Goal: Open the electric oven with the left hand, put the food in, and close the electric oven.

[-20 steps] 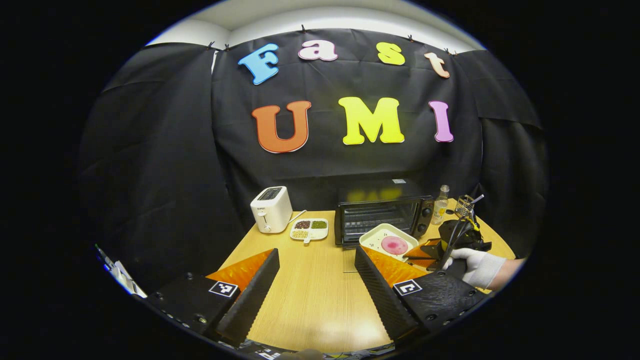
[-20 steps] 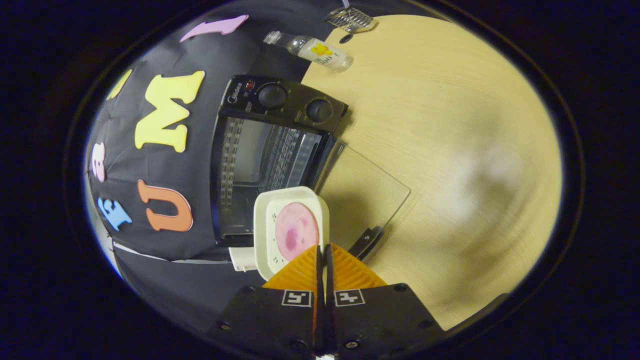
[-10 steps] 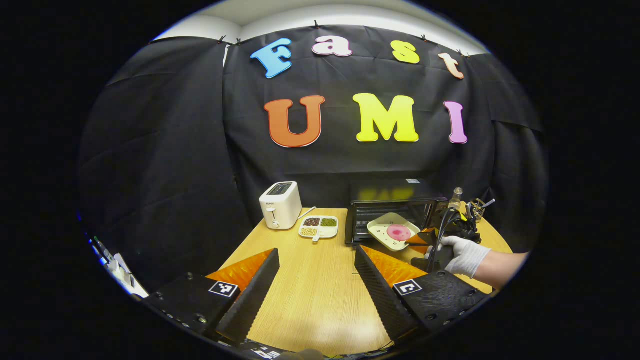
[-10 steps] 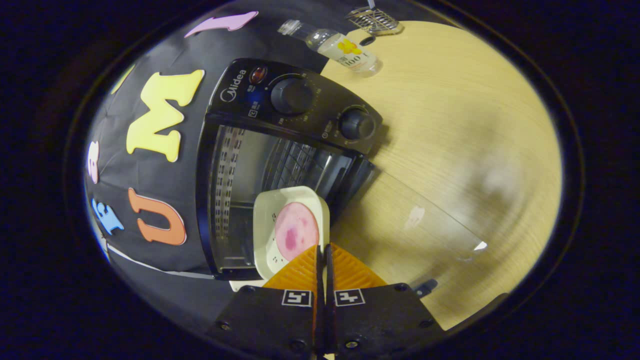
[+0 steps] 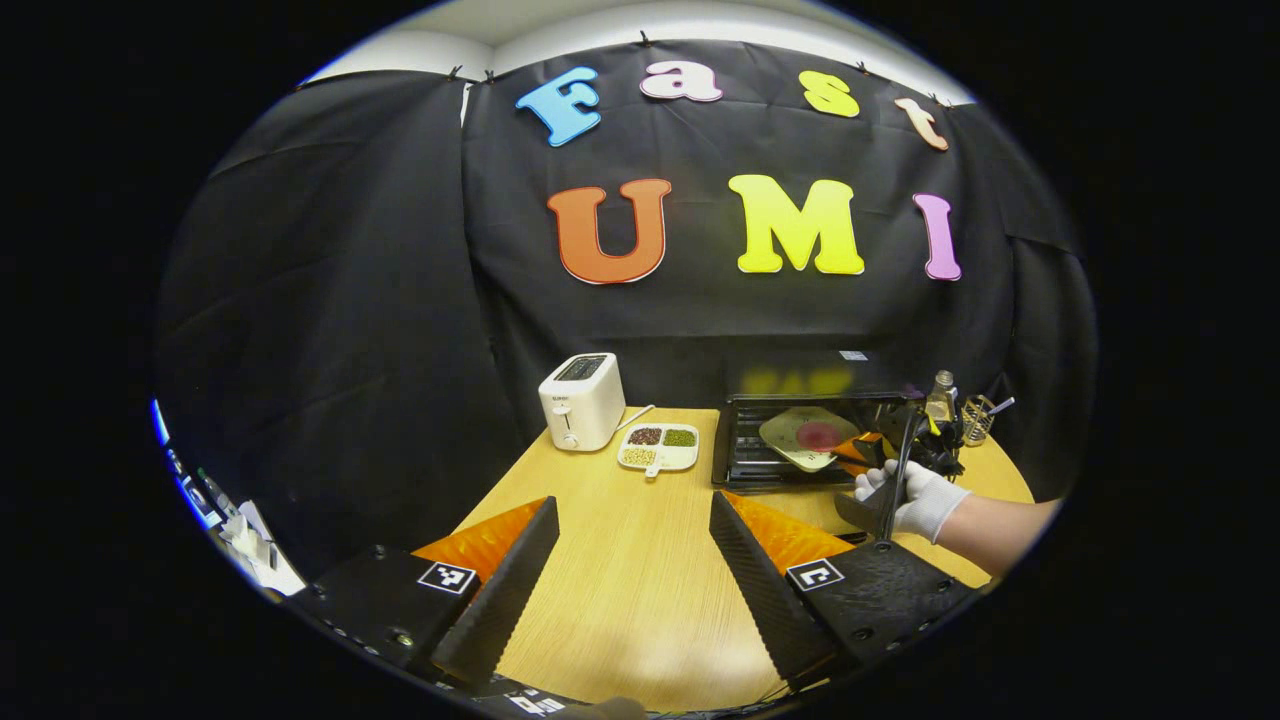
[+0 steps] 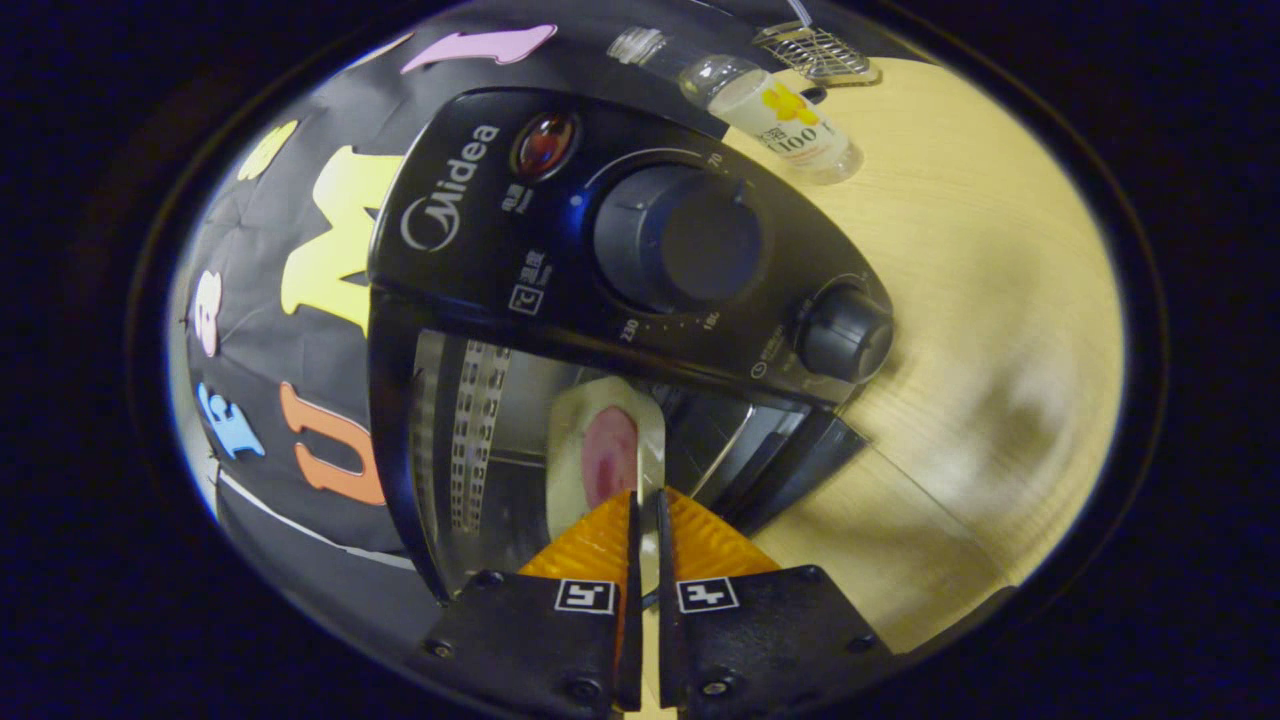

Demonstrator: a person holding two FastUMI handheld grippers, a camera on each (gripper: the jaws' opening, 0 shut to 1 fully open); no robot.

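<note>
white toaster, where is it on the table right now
In the left gripper view the white toaster stands at the table's far left edge against the black cloth wall, just left of the divided snack tray, with the open oven farther right.

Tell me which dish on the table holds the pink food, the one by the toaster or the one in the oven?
The dish in the oven, clamped by the right gripper. The one by the toaster is a divided tray of small grains.

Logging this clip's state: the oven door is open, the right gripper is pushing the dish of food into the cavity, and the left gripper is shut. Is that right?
Not quite: the left gripper is open, its fingers spread wide over the table in the left gripper view. The rest holds: the oven door is open and the right gripper, pinching its rim, is pushing the dish into the cavity.
</note>
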